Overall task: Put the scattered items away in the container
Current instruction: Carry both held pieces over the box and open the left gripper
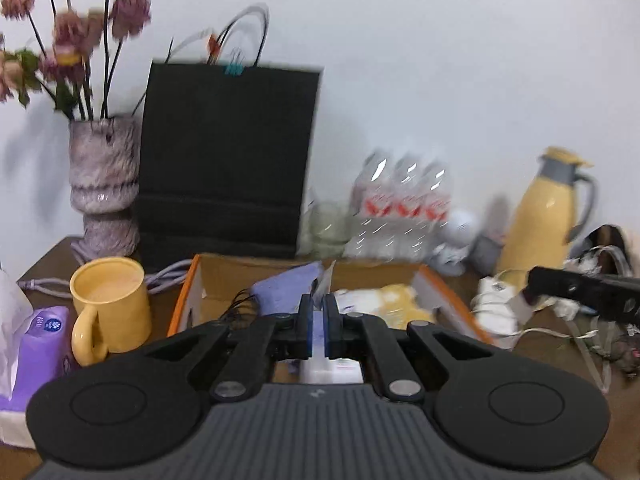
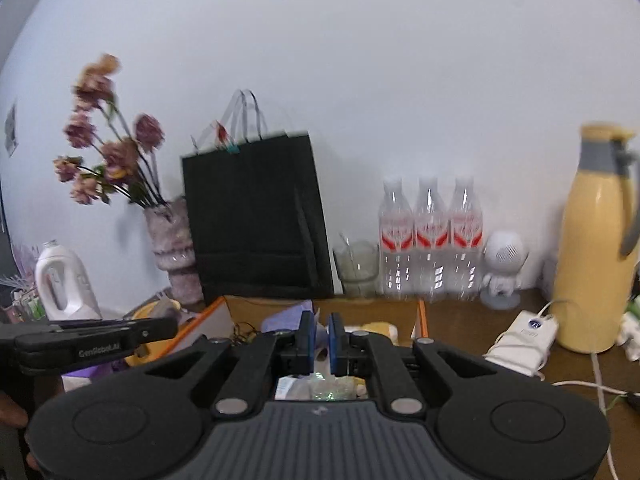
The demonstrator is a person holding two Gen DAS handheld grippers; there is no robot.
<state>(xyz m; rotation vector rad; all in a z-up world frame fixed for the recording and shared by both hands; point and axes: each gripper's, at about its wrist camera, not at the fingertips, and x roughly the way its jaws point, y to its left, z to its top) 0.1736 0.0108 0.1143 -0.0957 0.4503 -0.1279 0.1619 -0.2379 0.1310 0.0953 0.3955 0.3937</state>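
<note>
both handheld grippers hang over the front of an open cardboard box (image 1: 404,270) on a cluttered wooden table (image 1: 556,340), its long side running left to right across both views; the left gripper (image 1: 318,322) has its blue-padded jaws drawn to a narrow slit, with something pale showing between them, though blur leaves it unclear whether anything is gripped; the right gripper (image 2: 322,338) is likewise nearly closed with a slim gap and nothing visibly pinched; inside the box lie a purple pouch (image 1: 286,292) at the left, tilted toward the back wall, and a yellow-and-white packet (image 1: 384,300) at the right; still outside it, a white charger with cable (image 2: 524,340) lies near the yellow thermos (image 2: 592,248), forward and to the right of the right gripper's jaws, its long axis seemingly slanting from near left to far right; the right gripper looks the nearer, and would likely need to swing right and widen first
</note>
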